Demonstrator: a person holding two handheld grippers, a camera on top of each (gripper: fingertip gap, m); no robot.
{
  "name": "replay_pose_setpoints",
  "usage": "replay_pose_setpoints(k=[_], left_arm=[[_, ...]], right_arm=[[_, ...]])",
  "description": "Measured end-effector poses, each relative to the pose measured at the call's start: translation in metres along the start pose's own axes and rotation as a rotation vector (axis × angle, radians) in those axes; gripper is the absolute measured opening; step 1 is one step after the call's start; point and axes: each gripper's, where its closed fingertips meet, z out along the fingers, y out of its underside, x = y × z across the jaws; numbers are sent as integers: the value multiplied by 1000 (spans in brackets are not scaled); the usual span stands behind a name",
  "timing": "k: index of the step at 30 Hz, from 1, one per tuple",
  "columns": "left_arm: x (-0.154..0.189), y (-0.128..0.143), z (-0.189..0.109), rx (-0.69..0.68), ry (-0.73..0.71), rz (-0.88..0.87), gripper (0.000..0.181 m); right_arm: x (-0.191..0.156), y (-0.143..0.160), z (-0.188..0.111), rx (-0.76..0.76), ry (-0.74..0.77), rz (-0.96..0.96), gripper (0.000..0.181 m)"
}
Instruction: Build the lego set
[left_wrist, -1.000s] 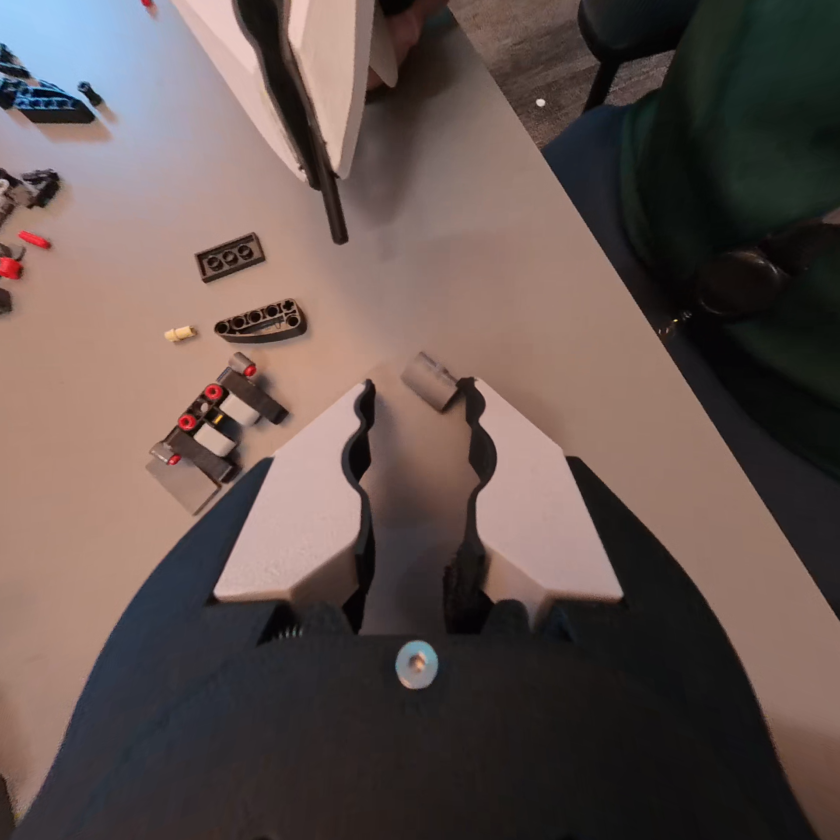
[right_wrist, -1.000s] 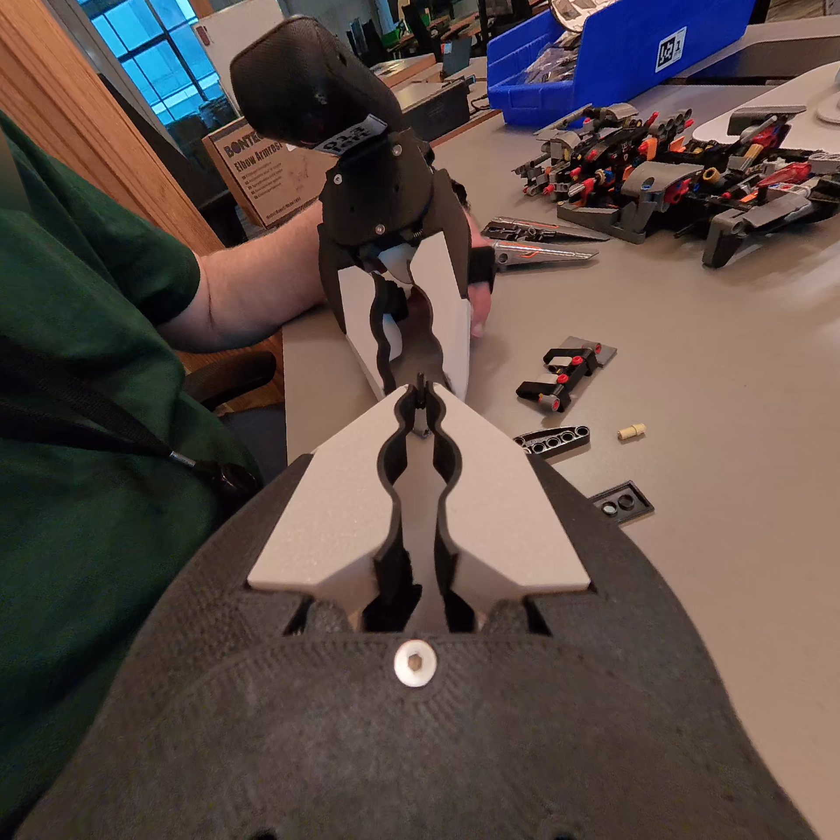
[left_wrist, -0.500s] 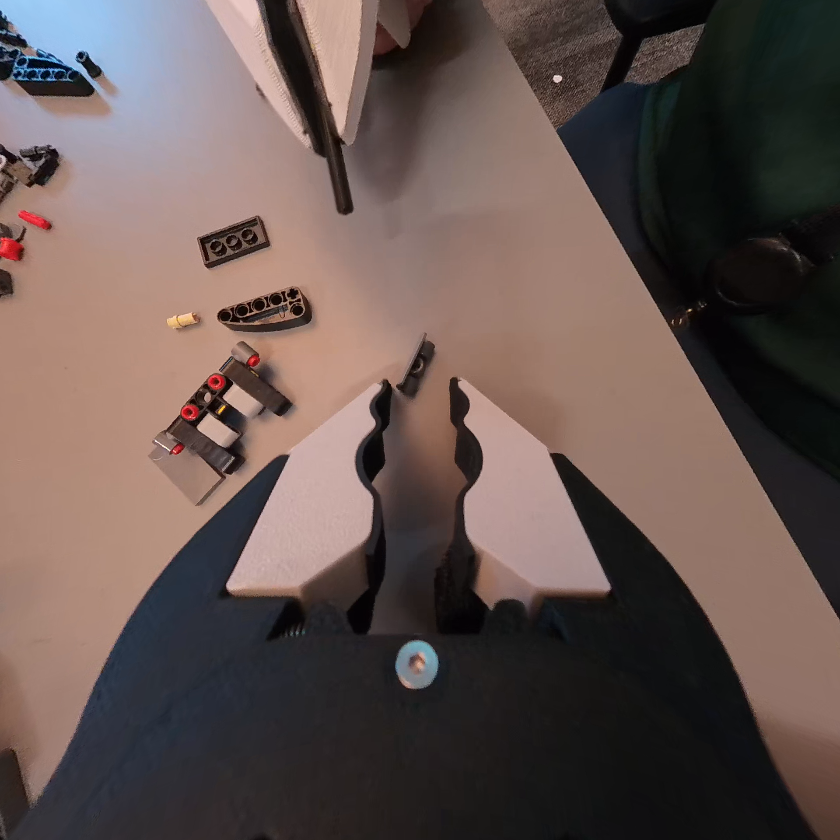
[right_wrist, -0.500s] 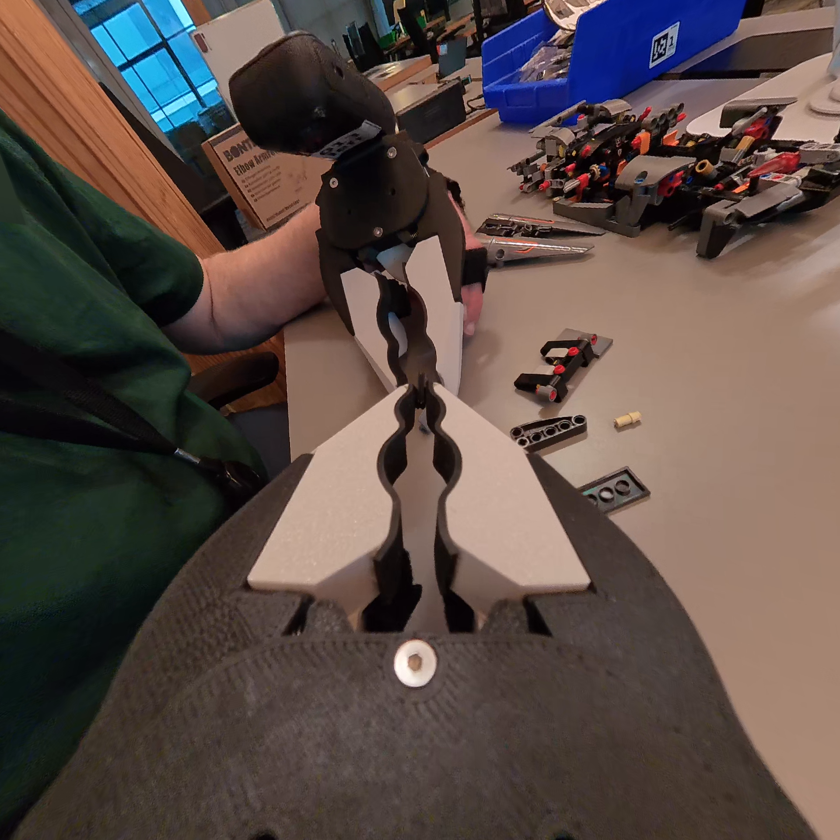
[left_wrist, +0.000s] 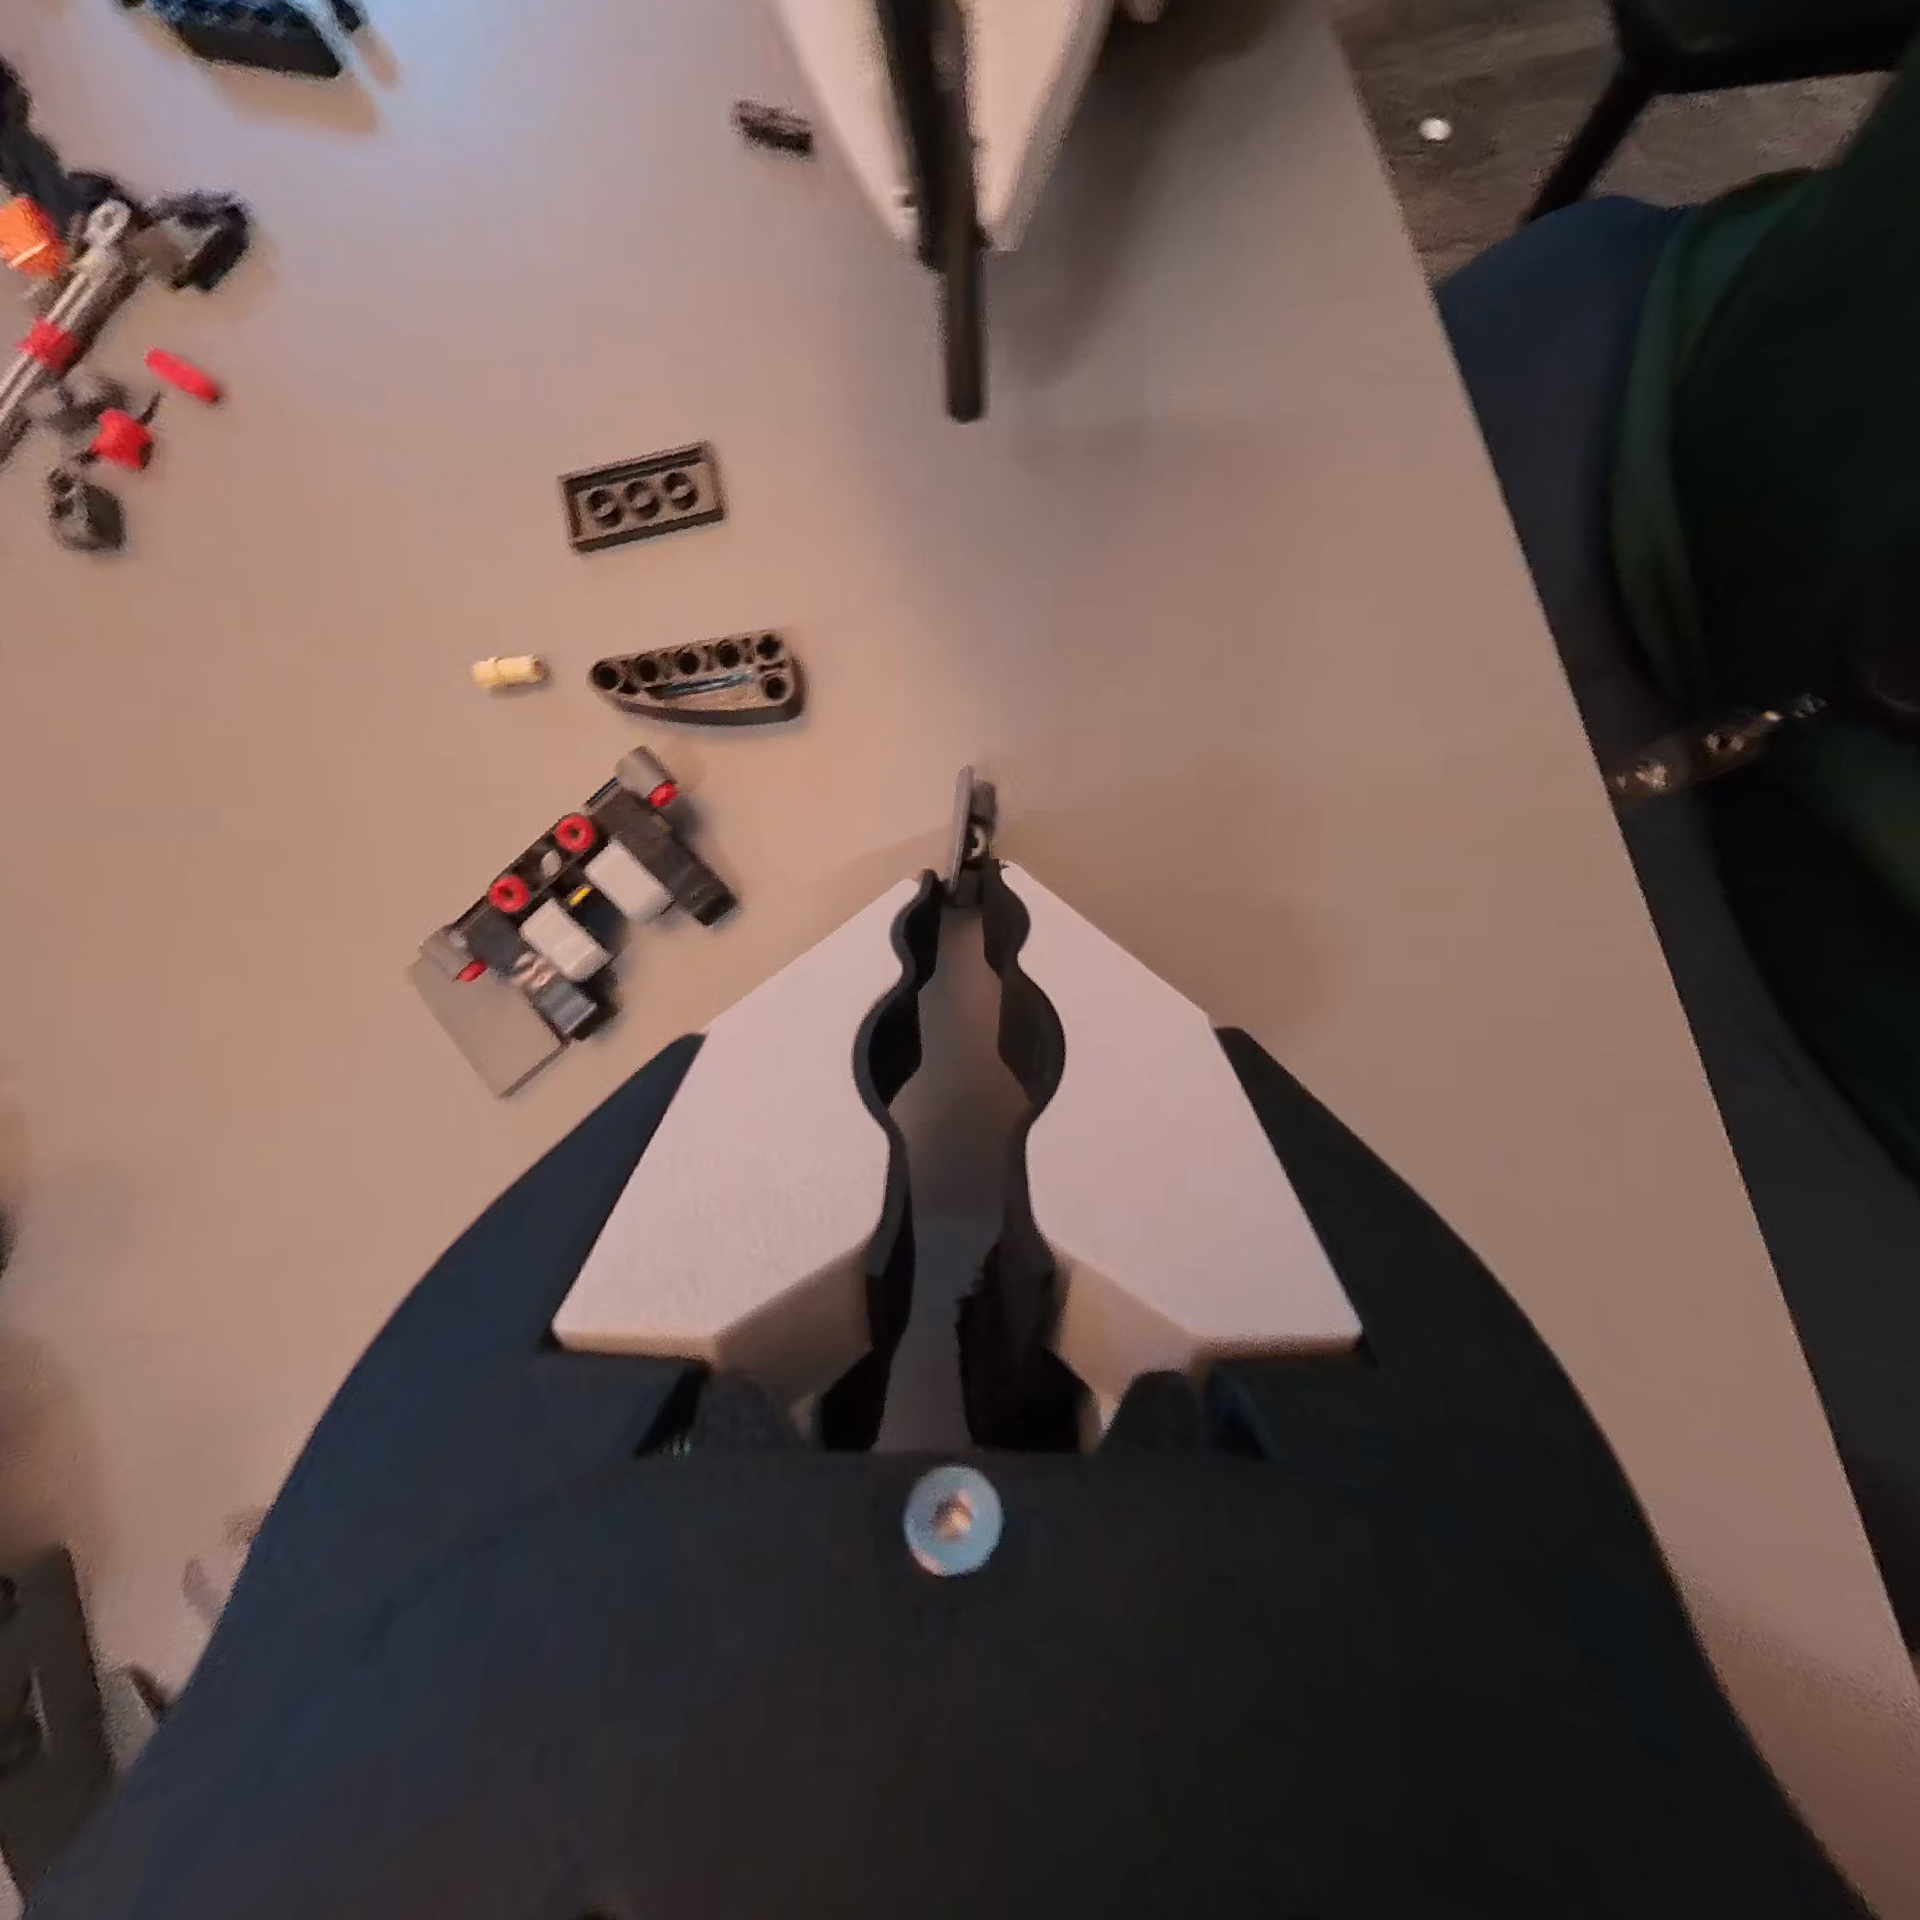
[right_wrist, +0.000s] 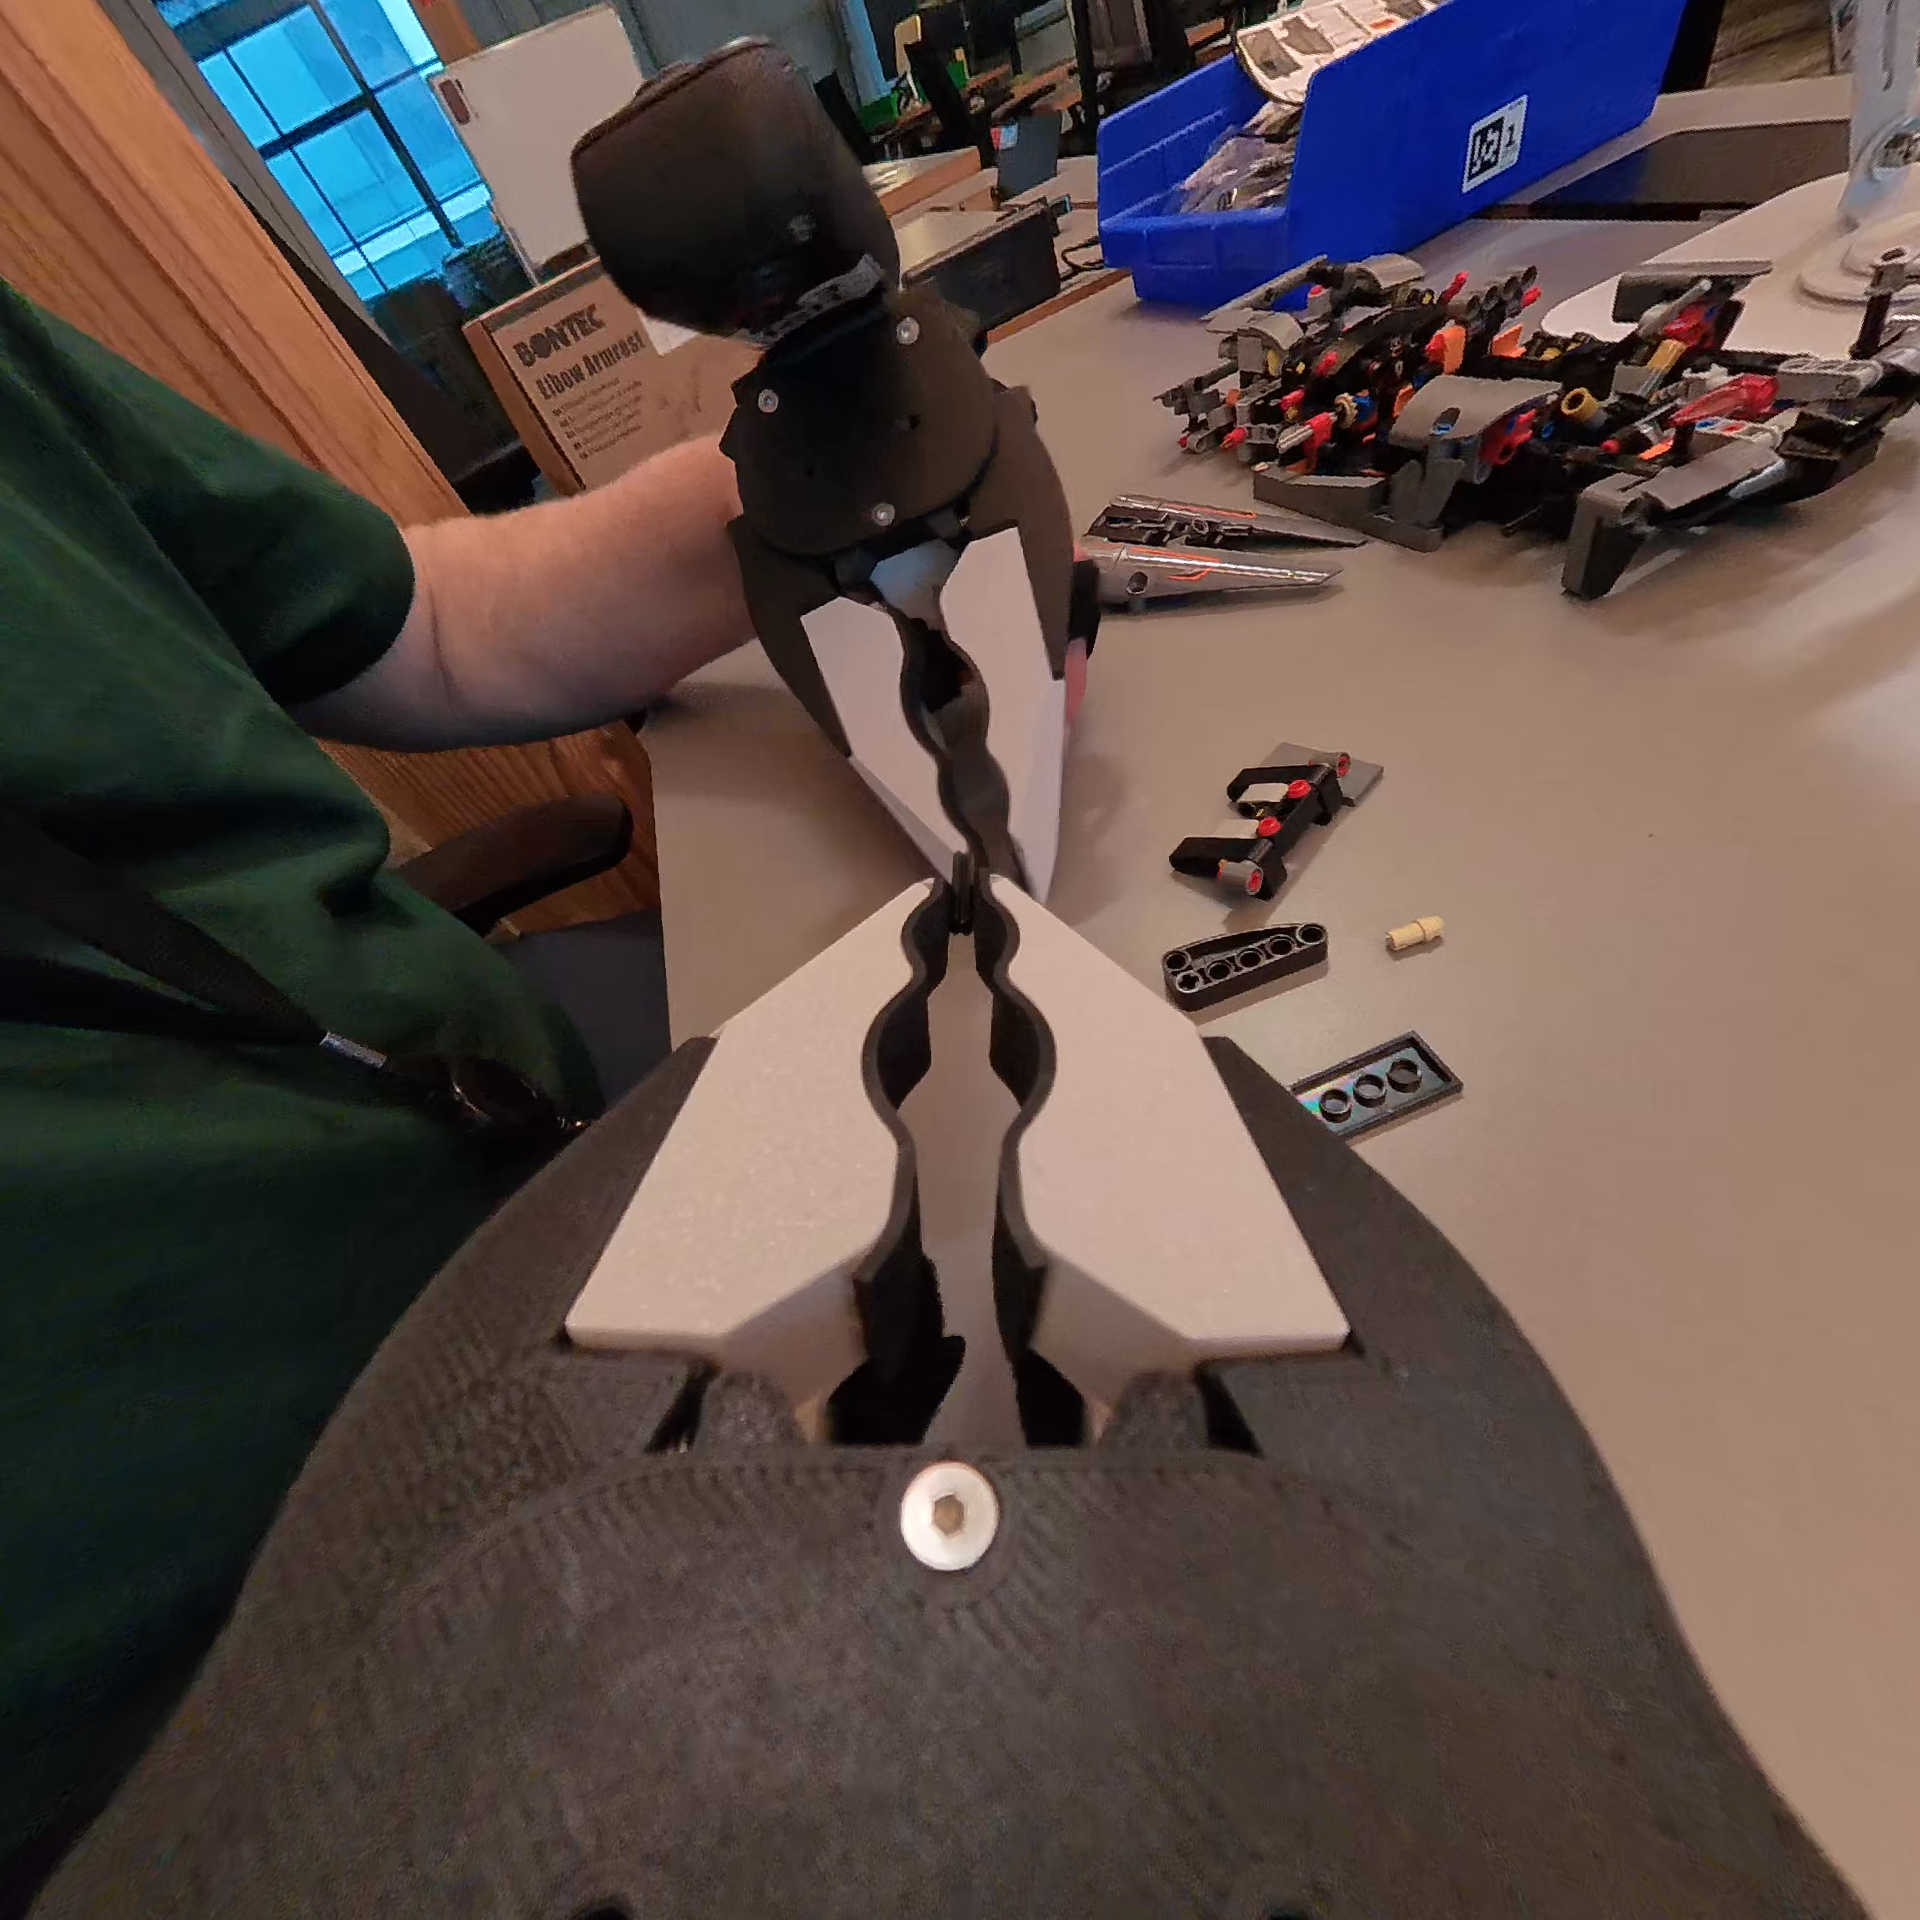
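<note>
My left gripper (left_wrist: 961, 883) is shut on a small grey lego piece (left_wrist: 974, 826), which stands on edge and sticks out past the tips just above the grey table (left_wrist: 1195, 623). My right gripper (right_wrist: 964, 904) is shut on a thin black axle (right_wrist: 964, 891). In the left wrist view the axle (left_wrist: 961, 332) points down from the right gripper (left_wrist: 951, 187) at the top, a short way beyond the grey piece. In the right wrist view the left gripper (right_wrist: 1013, 868) stands tips-down just beyond my right tips, and the grey piece is hidden there.
On the table lie a small black and grey assembly with red pins (left_wrist: 577, 914) (right_wrist: 1273, 821), a black curved beam (left_wrist: 701, 681), a tan pin (left_wrist: 507, 672) and a black plate (left_wrist: 641, 509). A large part-built model (right_wrist: 1558, 416) and a blue bin (right_wrist: 1403, 135) are farther off. A person in green sits at the table edge (left_wrist: 1558, 727). Some 9 centimeters of space lies between my two pairs of fingers. Between my left fingertips and the tan pin (left_wrist: 507, 672) there is roughly 10 centimeters. Look for it in the right wrist view (right_wrist: 1415, 933) too.
The left jaws have closed on the grey piece, which lay flat, then tipped onto its edge. The right gripper stays shut on the axle and has drawn slightly away.
</note>
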Motion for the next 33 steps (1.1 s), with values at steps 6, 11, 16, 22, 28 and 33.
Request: replay_pose_setpoints(k=[6, 11, 16, 22, 28, 33], left_arm=[[3, -2, -1, -38, -78, -98, 6], [5, -3, 2, -13, -157, -127, 14], [9, -13, 3, -44, -182, -63, 21], [5, -7, 7, -132, -206, -18, 5], [-8, -38, -11, 182, -216, -235, 5], [-21, -87, -63, 725, -148, -499, 5]], right_arm=[[-3, 5, 0, -24, 17, -31, 2], [-7, 7, -6, -22, 20, -44, 2], [-9, 6, -9, -10, 9, -48, 2], [-11, 6, -9, -9, 10, -67, 2], [-8, -1, -13, 43, 39, -66, 2], [-7, -22, -14, 96, 113, -104, 2]])
